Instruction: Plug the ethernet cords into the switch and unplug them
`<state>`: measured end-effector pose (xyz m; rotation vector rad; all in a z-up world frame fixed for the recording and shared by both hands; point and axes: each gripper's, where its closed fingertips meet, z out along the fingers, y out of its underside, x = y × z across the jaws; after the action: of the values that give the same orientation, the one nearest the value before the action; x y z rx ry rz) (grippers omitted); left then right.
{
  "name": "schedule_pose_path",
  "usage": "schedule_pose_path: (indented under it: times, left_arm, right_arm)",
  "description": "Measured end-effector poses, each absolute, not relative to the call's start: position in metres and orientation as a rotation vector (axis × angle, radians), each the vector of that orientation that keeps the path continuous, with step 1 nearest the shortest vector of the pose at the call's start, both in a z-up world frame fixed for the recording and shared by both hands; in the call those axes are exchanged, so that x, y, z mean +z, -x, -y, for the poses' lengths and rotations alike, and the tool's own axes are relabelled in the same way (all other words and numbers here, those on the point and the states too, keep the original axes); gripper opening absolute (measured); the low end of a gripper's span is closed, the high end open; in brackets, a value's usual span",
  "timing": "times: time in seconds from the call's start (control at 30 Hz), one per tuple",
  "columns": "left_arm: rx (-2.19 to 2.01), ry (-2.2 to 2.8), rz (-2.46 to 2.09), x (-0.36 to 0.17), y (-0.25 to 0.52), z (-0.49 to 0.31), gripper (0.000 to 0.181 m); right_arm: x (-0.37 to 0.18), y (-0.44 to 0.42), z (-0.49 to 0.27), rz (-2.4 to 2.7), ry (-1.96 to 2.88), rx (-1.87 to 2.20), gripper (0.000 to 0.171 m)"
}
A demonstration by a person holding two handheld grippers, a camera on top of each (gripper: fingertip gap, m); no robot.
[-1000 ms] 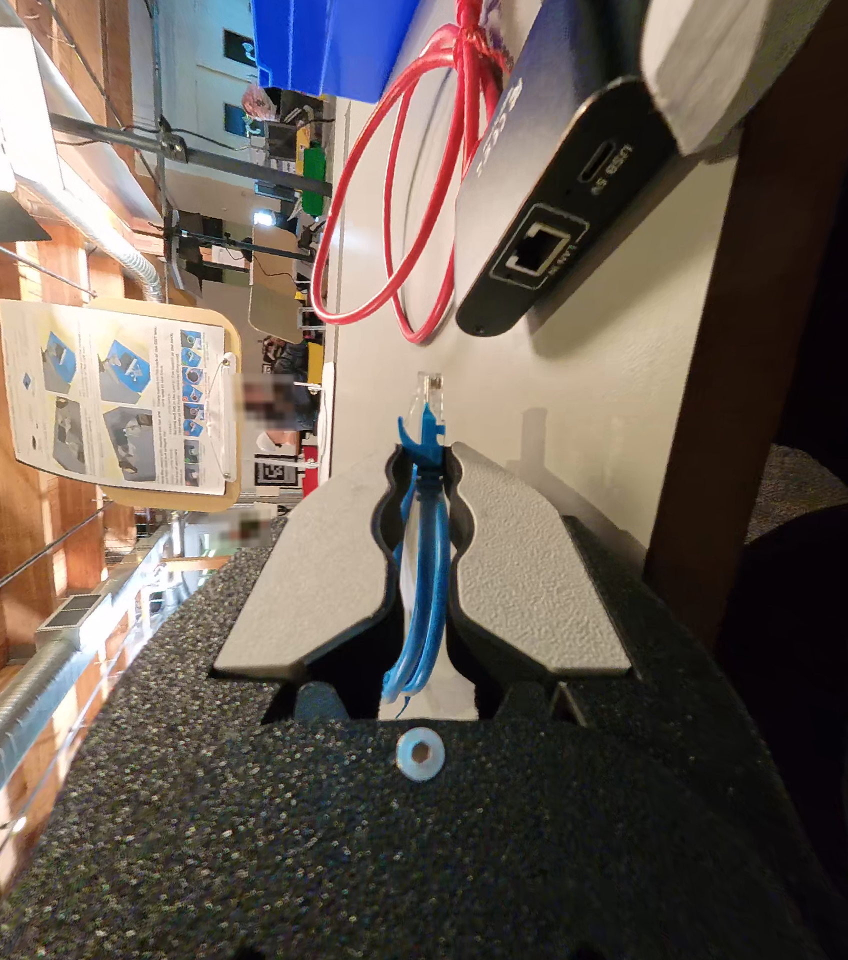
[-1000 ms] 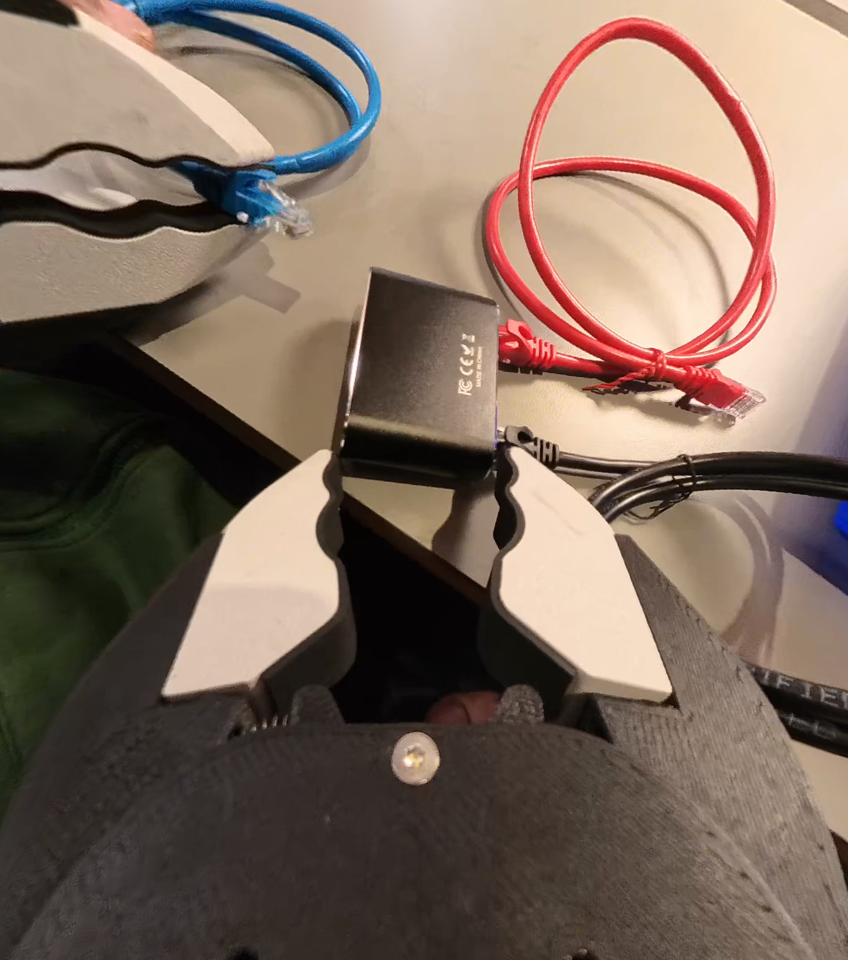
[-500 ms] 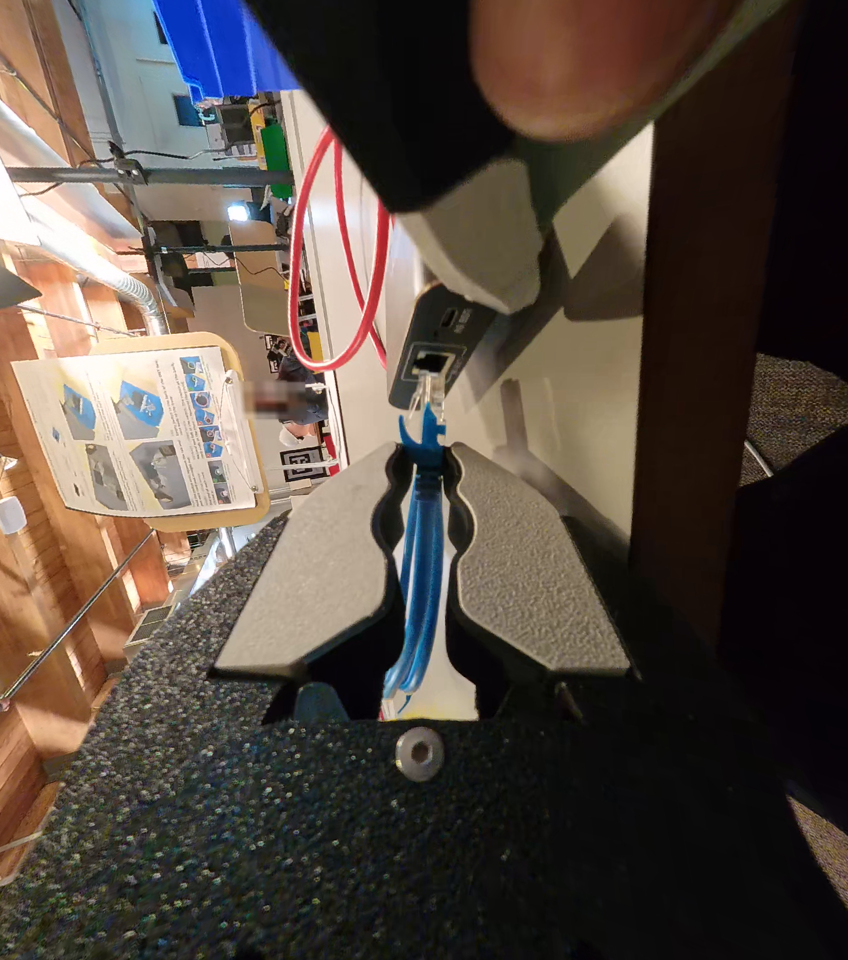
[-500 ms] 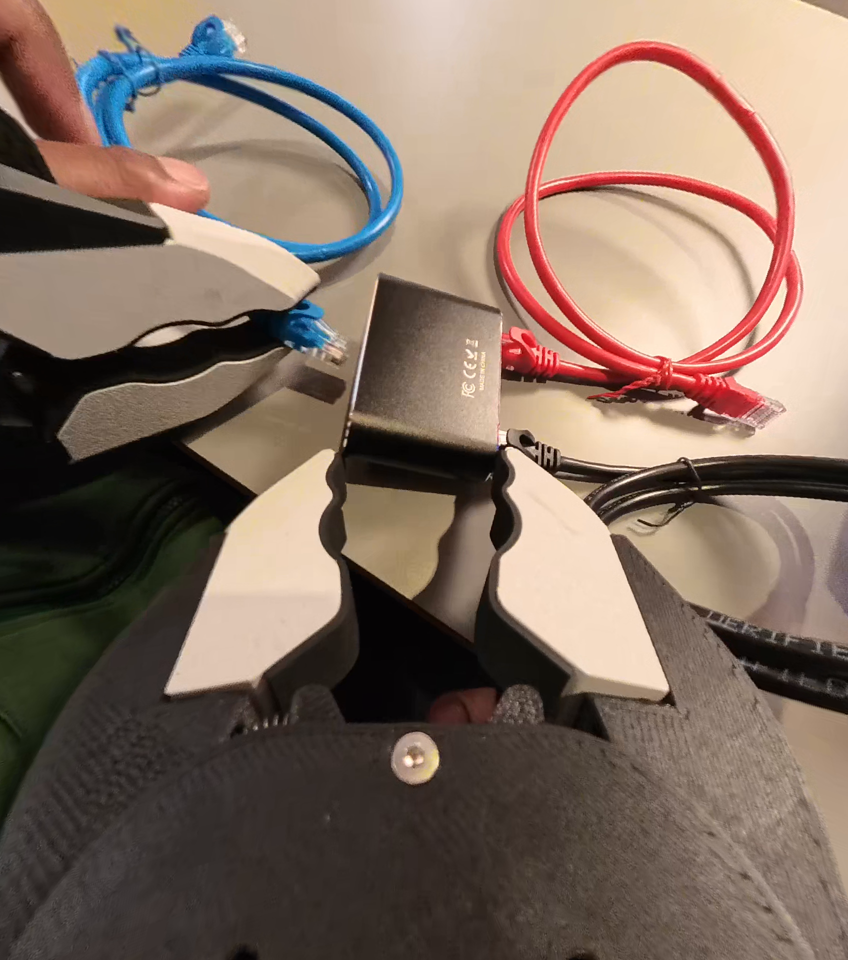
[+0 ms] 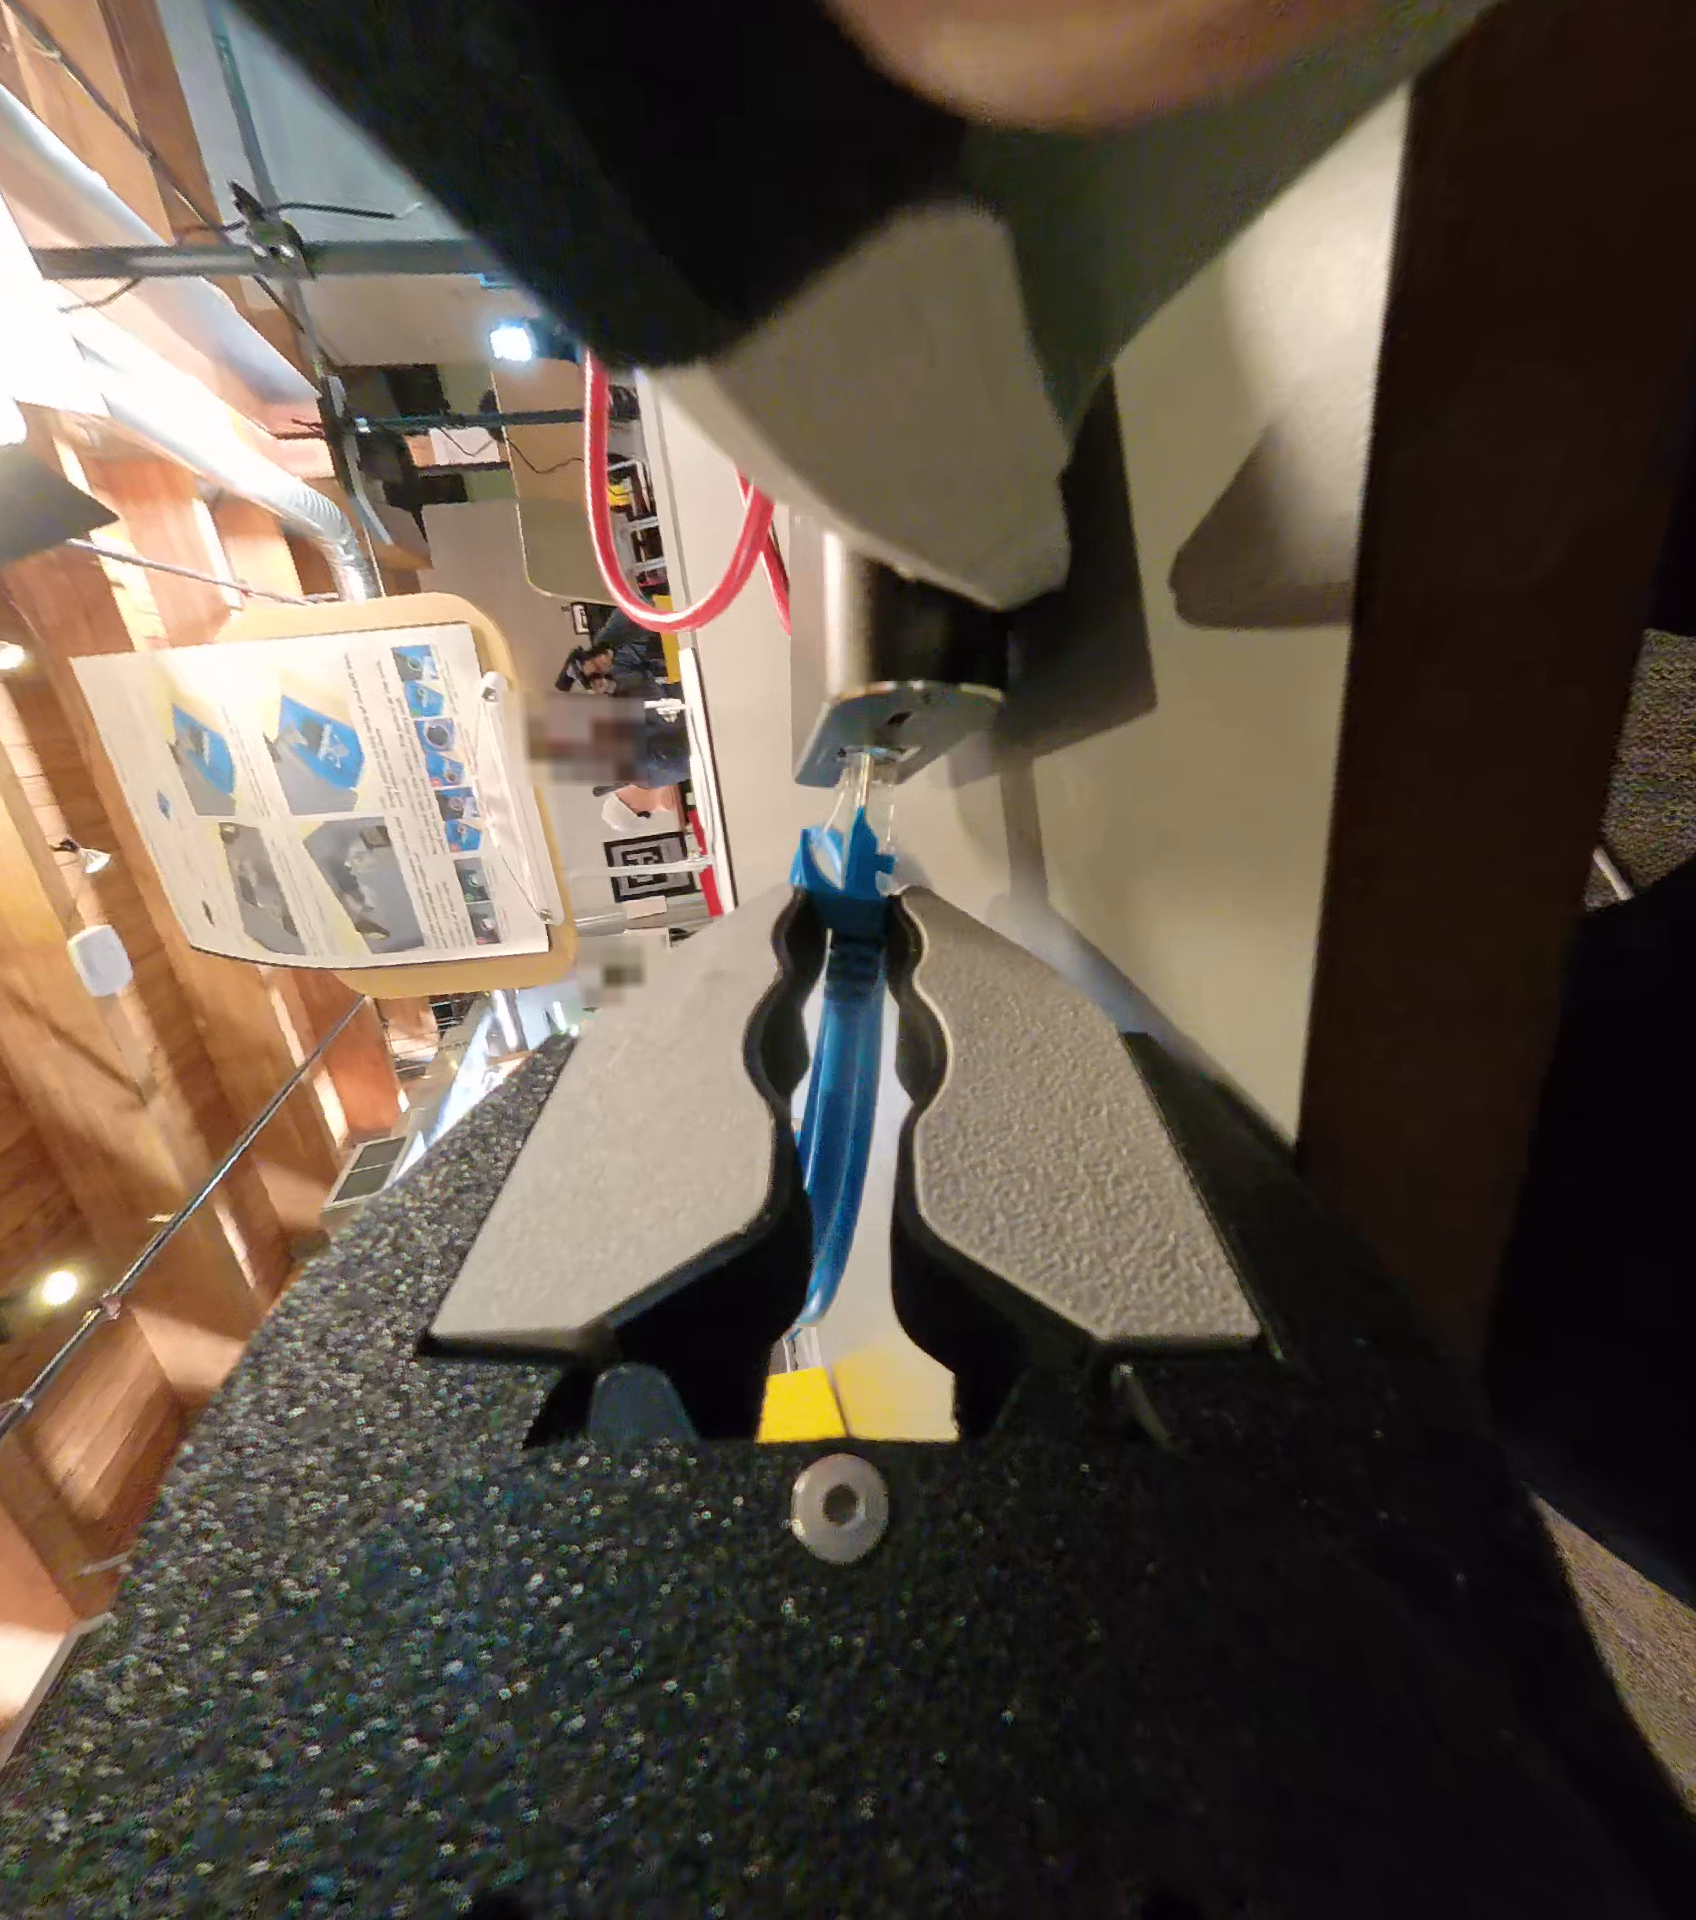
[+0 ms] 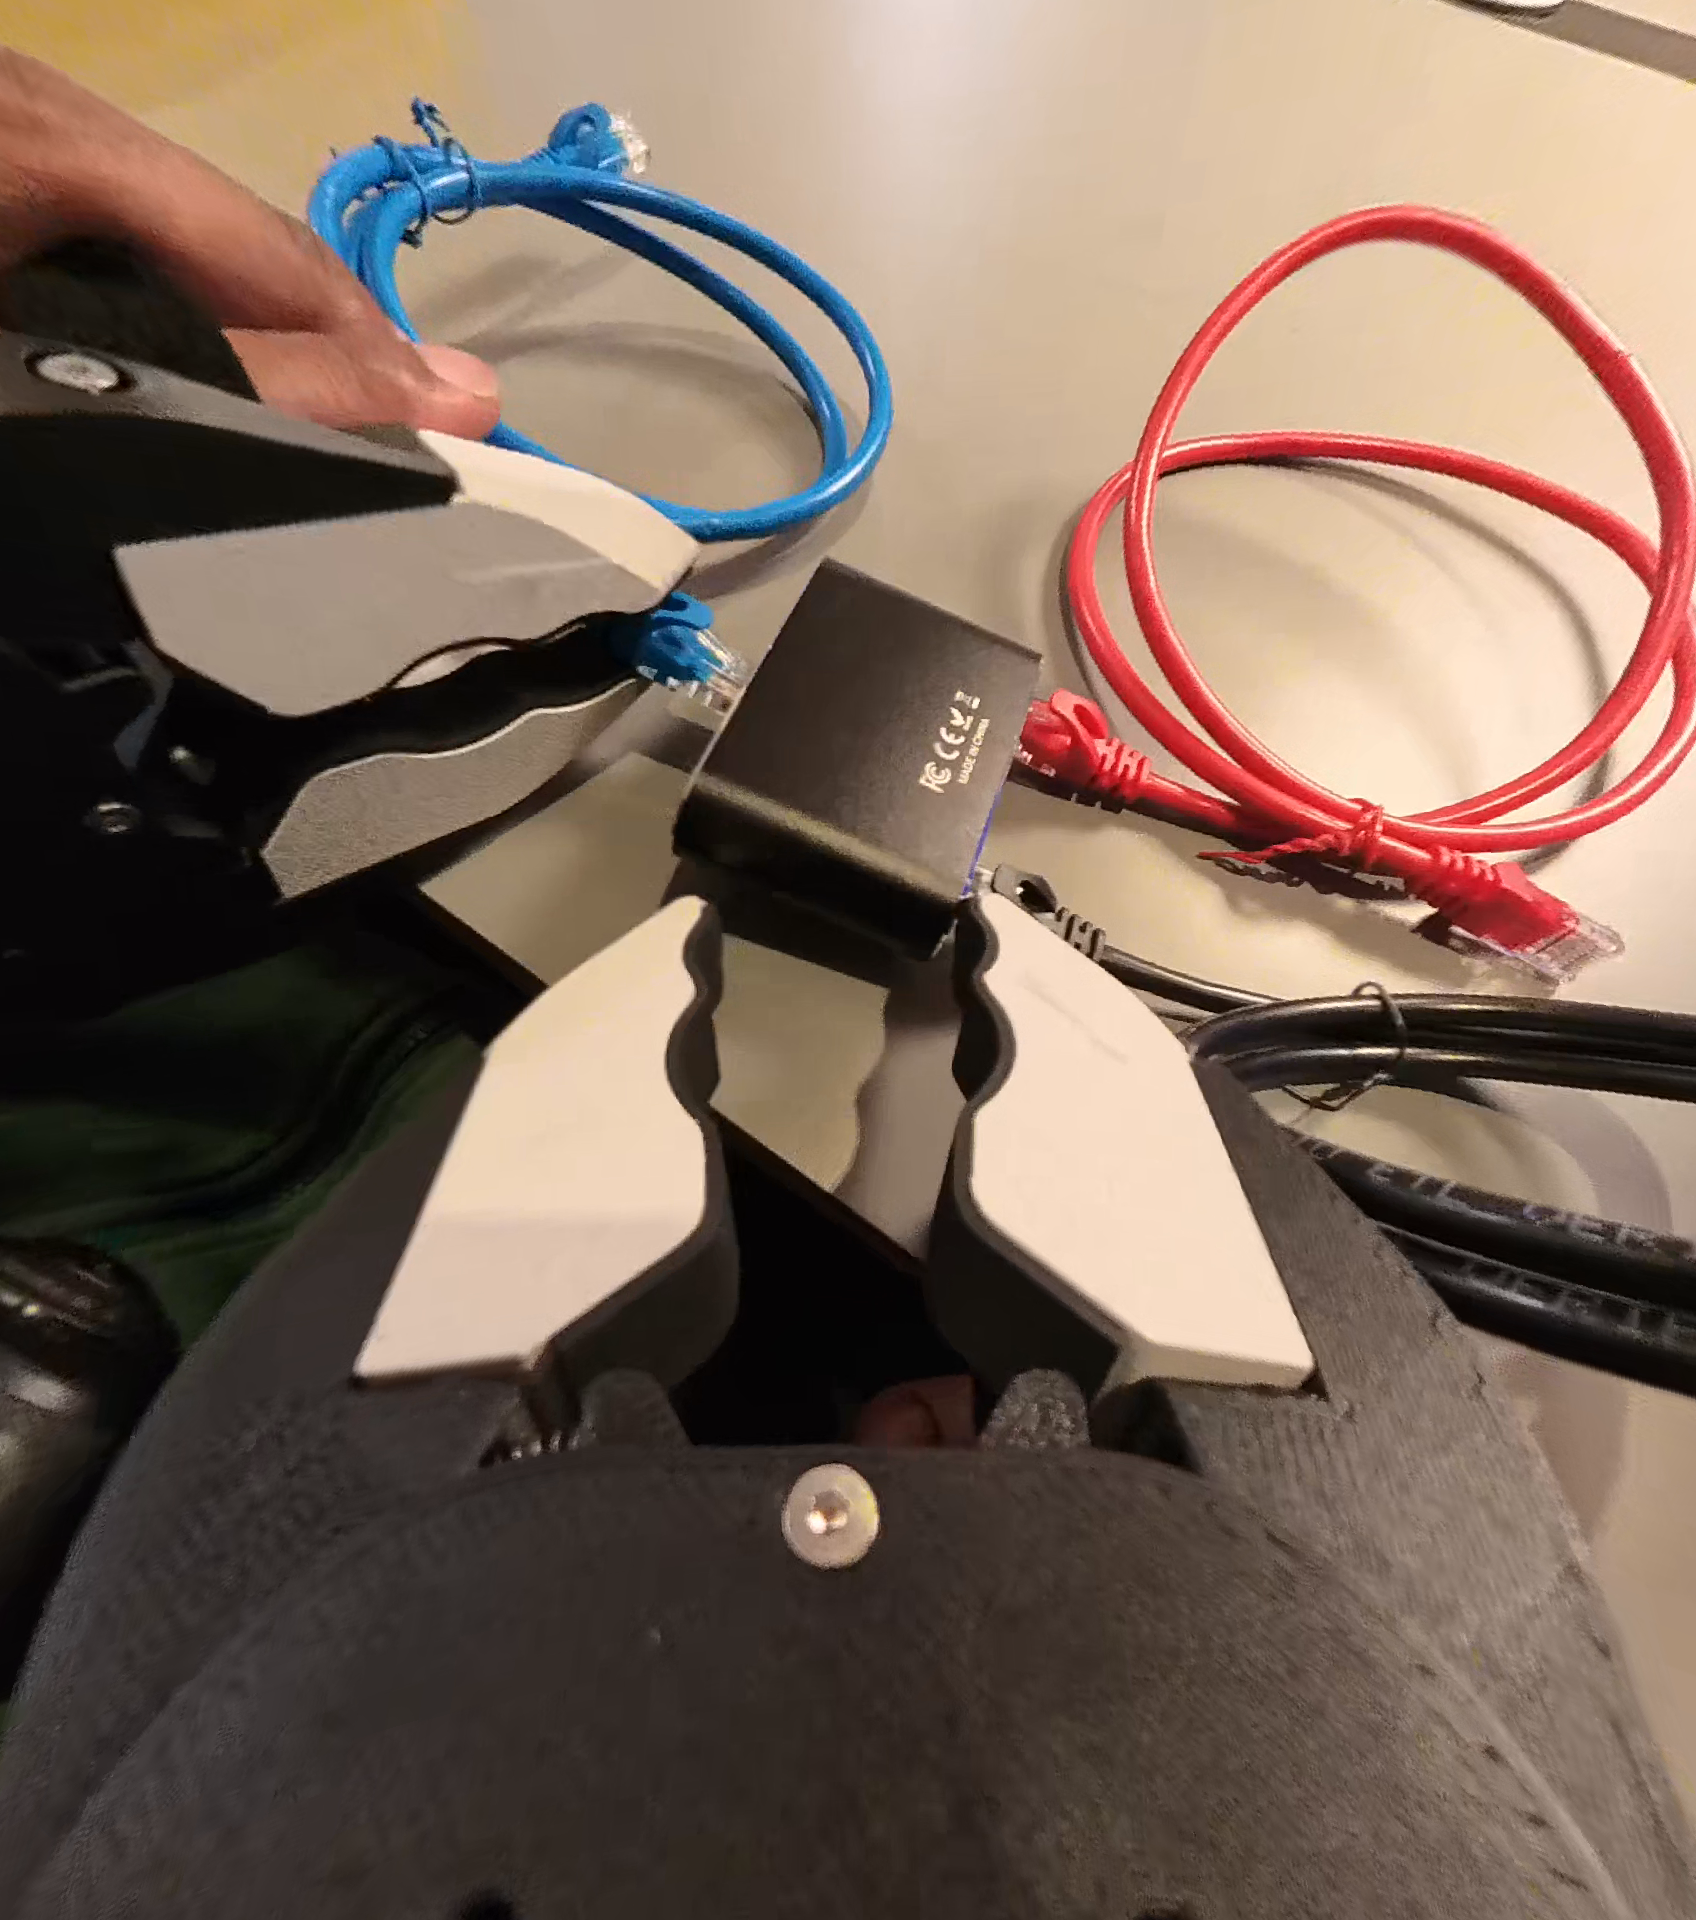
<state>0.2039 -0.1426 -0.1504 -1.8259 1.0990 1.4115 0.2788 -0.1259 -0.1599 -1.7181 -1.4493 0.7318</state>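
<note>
Switch (image 6: 865,758) — a small black box — is pinched by its near end between the fingers of the right claw (image 6: 828,920), close to the front edge of the pale worktop (image 6: 1083,156). Left claw (image 6: 657,634) is pressed together on the blue ethernet cord (image 6: 688,281), just behind its blue boot; the clear plug (image 6: 714,665) sticks out past the fingertips and is seen touching the left end face of the switch. In the left wrist view the plug tip (image 5: 865,795) is met at the port opening on the switch's metal end (image 5: 901,722) — how deep it sits cannot be told. Blue cord is seen running back between the left claw's (image 5: 849,914) fingers. The rest of the blue cord is coiled on the worktop behind, tied, with its other plug lying free. A hand (image 6: 148,260) is seen on top of the left claw.

Red ethernet cord (image 6: 1446,582) is coiled to the right of the switch; one red end lies at the switch's far-right face, whether seated cannot be told, and the other plug rests loose on the worktop. A thin black lead (image 6: 1083,930) comes off the switch's right end beside the right claw's finger, and thicker black cables (image 6: 1550,1049) are bundled further right.
</note>
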Motion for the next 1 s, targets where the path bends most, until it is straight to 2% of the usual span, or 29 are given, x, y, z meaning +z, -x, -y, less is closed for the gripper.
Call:
schedule_pose_path:
  times: [0.3, 0.6, 1.0]
  left_arm:
    - [1.443, 1.768, -1.096, -0.147, -0.197, 0.14, 0.012]
    - [1.432, 1.656, -1.182, -0.145, -0.198, 0.137, 0.012]
    - [1.383, 1.67, -1.171, -0.147, -0.195, 0.137, 0.012]
  right_arm:
    - [-0.157, -0.271, 0.137, 1.468, 1.679, 0.845, 0.061]
    - [-0.15, -0.269, 0.141, 1.462, 1.648, 1.034, 0.061]
    - [-0.152, -0.264, 0.144, 1.478, 1.608, 1.0, 0.066]
